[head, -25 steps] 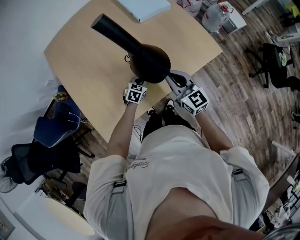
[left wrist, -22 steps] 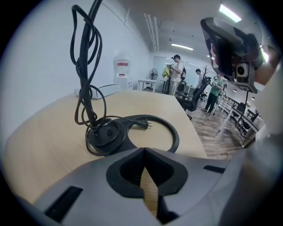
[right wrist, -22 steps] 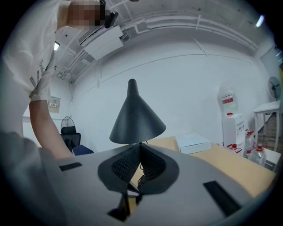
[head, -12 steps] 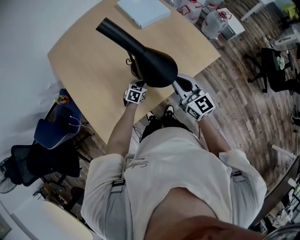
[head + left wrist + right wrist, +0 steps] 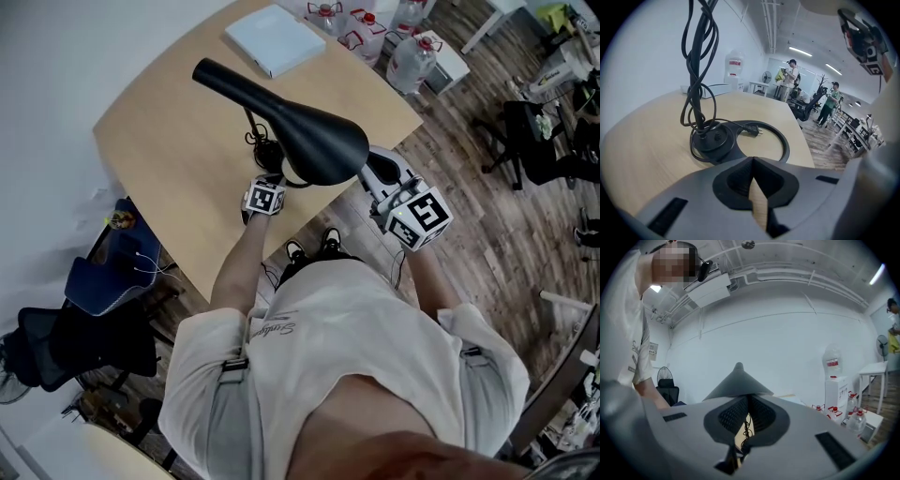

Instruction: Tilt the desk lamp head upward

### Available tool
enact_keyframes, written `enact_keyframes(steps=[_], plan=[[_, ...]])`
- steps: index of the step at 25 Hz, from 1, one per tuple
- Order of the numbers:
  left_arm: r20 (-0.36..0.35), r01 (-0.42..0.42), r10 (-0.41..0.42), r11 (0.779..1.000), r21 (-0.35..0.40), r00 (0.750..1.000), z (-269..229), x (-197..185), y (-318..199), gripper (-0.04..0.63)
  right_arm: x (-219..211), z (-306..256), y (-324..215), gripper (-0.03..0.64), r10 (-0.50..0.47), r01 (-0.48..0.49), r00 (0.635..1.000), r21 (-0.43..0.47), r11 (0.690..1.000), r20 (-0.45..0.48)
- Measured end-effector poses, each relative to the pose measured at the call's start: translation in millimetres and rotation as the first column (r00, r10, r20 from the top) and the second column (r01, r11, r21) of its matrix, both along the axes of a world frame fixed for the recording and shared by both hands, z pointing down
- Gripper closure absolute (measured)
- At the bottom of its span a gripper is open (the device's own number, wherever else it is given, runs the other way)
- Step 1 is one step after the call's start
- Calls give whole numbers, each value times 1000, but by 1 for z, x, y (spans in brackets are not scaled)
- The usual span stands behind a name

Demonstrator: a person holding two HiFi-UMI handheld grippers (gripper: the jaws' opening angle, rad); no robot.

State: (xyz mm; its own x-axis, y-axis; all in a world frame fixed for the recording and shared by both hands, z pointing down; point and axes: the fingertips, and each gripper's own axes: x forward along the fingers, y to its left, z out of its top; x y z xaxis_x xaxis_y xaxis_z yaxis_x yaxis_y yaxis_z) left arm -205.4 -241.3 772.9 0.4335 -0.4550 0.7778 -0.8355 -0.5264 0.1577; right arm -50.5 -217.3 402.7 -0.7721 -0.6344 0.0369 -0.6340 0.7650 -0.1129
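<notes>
The right gripper (image 5: 748,399) has its fingers pinching the rim of the black cone-shaped desk lamp head (image 5: 738,380), which rises directly above them. The left gripper (image 5: 753,163) has its fingers pressed together, holding nothing. The black ring-shaped lamp base (image 5: 723,149) sits just ahead of them on the pale wooden counter (image 5: 647,136).

Head view, both arms extended forward and up the frame from the shoulders at lower centre. The left forearm (image 5: 236,262), bare below a short sleeve, runs nearly straight to the left gripper (image 5: 266,185) at frame centre, marker cube facing the camera. In the left gripper view its jaws meet at the tips, with only a thin wedge of gap nearer the camera and nothing between them. The right forearm (image 5: 427,274) angles in from the lower right to the right gripper (image 5: 373,170), right of centre and slightly higher than the left, cube tilted toward the right edge. In the right gripper view its jaws are closed on the rim of the lamp head (image 5: 738,379)
</notes>
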Motion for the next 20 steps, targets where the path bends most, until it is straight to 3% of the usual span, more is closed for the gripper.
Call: enact_keyframes(steps=[9,16,20], plan=[[22,-14,15,998,-66,1000,4,2,0,580,-3,-47,0,623,-33,32,997,-5,999,-64],[32,-39,42,996,-81,999,2,0,3,580,-15,-102,7,623,-68,69,997,38,997,-39],[42,-48,51,996,-72,998,1,1,2,580,-22,-124,4,623,-81,86,994,70,994,-73]])
